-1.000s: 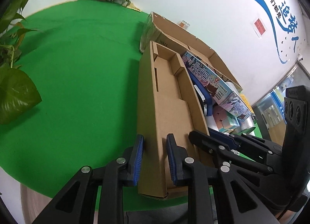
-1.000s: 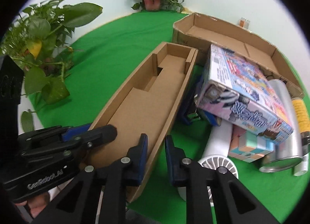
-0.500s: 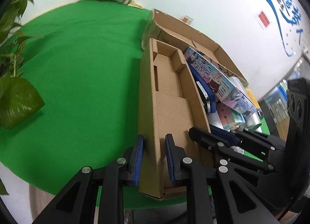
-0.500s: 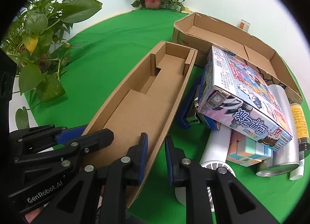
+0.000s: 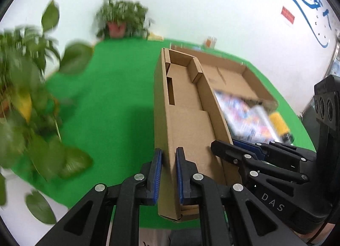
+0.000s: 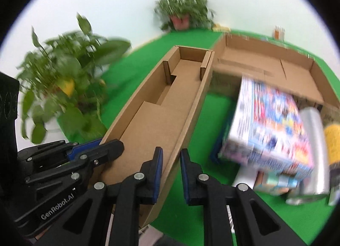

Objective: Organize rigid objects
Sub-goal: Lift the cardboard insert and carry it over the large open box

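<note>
Both grippers are on the long cardboard tray (image 5: 187,118), one at each side wall of its near end. The left gripper (image 5: 168,173) straddles the tray's left wall, blue pads on either side of the cardboard and clamped onto it. The right gripper (image 6: 171,173) straddles the opposite wall; the inner pad sits against the cardboard, but there looks to be a sliver of gap on the outer pad, so whether it is truly pinching I cannot tell. Each tool shows up in the other's camera, low and angled in toward the tray. The tray itself is narrow, open-topped, plain brown, with a raised step in its floor, a slot cut near the left wall and two short folded tabs close to the far end. It sits over the green mat (image 5: 110,105), its far end just beside a wide shallow cardboard box (image 6: 267,67). To its right lies a colourful printed box (image 6: 269,126), blurred, propped over smaller items, with a silver cylinder (image 6: 314,152) and a yellow-capped tube (image 6: 333,139) alongside. Potted plants (image 6: 63,88) stand at the mat's left edge and far corner.
</note>
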Action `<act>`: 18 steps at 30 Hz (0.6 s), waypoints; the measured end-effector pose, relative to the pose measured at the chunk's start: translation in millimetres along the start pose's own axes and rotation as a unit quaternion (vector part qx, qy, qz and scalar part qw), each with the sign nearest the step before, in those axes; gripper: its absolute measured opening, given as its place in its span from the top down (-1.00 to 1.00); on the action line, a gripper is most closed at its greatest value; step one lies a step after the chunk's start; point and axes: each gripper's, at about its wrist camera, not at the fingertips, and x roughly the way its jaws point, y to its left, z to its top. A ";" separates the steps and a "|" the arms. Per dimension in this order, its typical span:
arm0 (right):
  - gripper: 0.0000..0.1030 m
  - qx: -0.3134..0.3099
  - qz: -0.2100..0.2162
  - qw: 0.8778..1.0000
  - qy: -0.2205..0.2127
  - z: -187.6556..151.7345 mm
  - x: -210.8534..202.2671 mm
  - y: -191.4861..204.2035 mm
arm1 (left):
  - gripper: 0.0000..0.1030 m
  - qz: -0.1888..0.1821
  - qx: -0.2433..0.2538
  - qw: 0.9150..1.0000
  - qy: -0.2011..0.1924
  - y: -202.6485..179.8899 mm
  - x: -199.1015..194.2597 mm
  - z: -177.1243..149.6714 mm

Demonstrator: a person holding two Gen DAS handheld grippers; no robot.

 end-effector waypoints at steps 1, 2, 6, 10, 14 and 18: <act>0.70 -0.002 0.002 1.000 -0.016 9.2 -6.7 -1.4 | 0.82 0.002 0.007 1.000 -0.011 -5.0 -3.3 8.5; 0.70 -0.001 0.004 1.000 -0.027 18.8 -12.3 -3.9 | 0.82 0.003 0.012 1.000 -0.021 -8.9 -8.2 15.2; 0.70 -0.006 -0.023 0.996 -0.082 57.1 -30.9 -15.5 | 0.82 -0.012 0.040 0.997 -0.067 -28.1 -11.0 63.9; 0.70 -0.012 -0.049 0.993 -0.104 97.8 -31.0 -36.1 | 0.82 -0.028 0.061 0.993 -0.095 -51.2 4.2 129.0; 0.69 0.020 -0.034 0.994 -0.100 141.2 -25.8 -68.6 | 0.82 -0.040 0.069 0.992 -0.094 -66.2 23.8 185.8; 0.69 0.024 -0.059 0.994 -0.093 172.3 -9.3 -93.2 | 0.84 -0.052 0.073 0.993 -0.075 -78.1 66.9 237.7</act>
